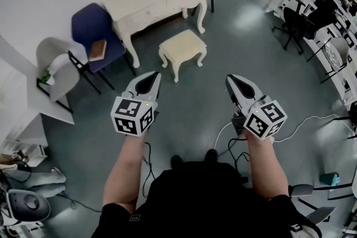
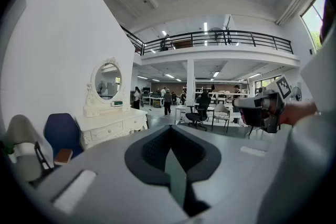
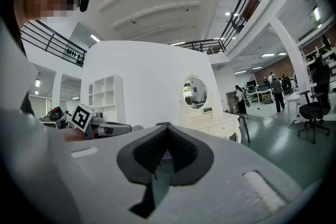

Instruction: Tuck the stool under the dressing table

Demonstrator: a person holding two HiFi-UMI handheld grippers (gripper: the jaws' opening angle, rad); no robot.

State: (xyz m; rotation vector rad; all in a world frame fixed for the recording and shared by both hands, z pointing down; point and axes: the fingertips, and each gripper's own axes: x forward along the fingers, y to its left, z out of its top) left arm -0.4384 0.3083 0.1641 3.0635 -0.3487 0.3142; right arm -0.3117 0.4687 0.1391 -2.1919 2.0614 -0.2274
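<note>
**Head view:** the stool stands on the grey floor just off the dressing table's front edge, not yet beneath it. The left gripper and right gripper hang well short of it.

**Left gripper view:** jaws together, empty.

**Right gripper view:** likewise closed on nothing.

The push should probably meet the seat's near edge squarely and aim between the table legs. An open workshop hall lies beyond.

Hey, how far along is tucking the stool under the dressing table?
Nothing looks done: the stool stands out on the floor in front of the dressing table, not under it. In hand: nothing; the left hand-held gripper and right hand-held gripper are shut, empty, short of the stool. Left: reach it and slide it under.
</note>
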